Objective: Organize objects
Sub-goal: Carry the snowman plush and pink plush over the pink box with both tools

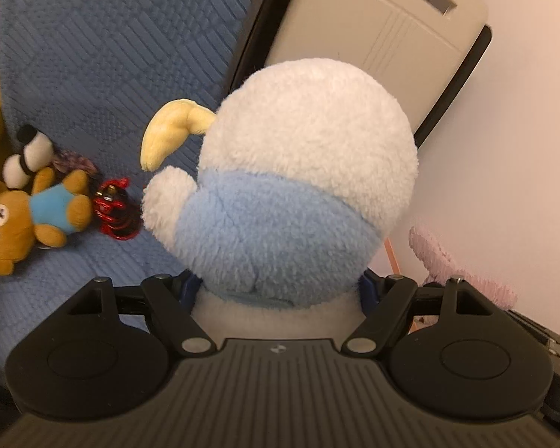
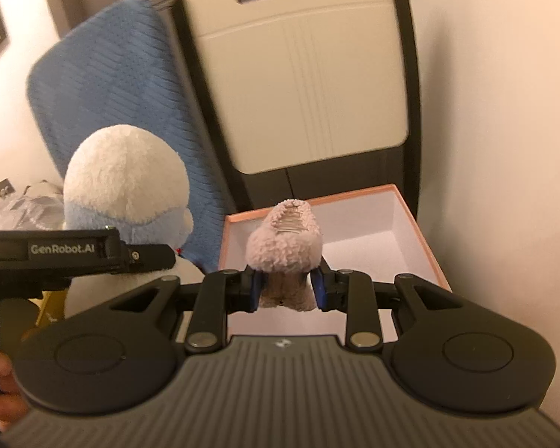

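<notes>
plush filled both pairs of tongs when we looked. nearest, the right tongs [image 2: 285, 285] were closed on a small pinkish-grey fuzzy toy [image 2: 284, 250], held just above the open pink-rimmed box [image 2: 422, 235], whose white inside looked bare. beside it the left tongs [image 1: 278, 291] were pinched snug around the lower body of a big white-and-blue plush [image 1: 298, 186], upright with its yellow beak [image 1: 168, 134] turned left, apart from the box. we judged the step to be carrying toys to the box. next, we thought, the right tongs needed lowering into the box and opening; the big plush would want room after. farther off, a brown bear [image 1: 30, 216], a black-and-white plush [image 1: 26, 156] and a red bundle [image 1: 115, 205] lay on the blue quilted cover [image 1: 112, 56], with a beige-and-black appliance [image 2: 298, 74] against the wall.
</notes>
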The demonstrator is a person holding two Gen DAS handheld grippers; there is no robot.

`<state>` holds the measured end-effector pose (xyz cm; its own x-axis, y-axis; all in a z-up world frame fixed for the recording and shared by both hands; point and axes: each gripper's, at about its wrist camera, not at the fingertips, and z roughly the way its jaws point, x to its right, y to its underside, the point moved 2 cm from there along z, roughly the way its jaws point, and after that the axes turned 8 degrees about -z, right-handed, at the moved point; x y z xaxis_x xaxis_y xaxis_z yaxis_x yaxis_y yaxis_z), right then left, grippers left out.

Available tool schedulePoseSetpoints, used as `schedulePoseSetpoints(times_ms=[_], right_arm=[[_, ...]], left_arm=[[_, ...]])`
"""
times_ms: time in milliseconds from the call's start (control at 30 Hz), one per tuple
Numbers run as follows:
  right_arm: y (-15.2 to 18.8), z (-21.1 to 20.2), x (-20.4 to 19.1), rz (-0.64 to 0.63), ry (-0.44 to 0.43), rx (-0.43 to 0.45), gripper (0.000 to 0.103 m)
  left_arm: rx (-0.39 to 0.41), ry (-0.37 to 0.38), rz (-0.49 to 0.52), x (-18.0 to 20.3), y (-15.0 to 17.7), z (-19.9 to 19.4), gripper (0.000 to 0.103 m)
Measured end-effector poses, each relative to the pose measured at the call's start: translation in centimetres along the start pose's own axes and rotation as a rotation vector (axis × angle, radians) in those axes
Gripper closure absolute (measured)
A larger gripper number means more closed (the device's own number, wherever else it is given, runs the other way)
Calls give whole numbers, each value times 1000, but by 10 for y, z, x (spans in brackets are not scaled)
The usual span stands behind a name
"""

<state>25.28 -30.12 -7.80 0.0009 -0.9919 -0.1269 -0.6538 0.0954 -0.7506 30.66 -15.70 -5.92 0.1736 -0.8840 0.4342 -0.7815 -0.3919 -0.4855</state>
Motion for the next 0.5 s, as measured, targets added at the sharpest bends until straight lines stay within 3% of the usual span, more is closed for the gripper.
schedulePoseSetpoints(times_ms=[500], right_arm=[[39,94,70,107,-3,-191,73]], left_arm=[[-146,-51,-14,26,11,117,22]])
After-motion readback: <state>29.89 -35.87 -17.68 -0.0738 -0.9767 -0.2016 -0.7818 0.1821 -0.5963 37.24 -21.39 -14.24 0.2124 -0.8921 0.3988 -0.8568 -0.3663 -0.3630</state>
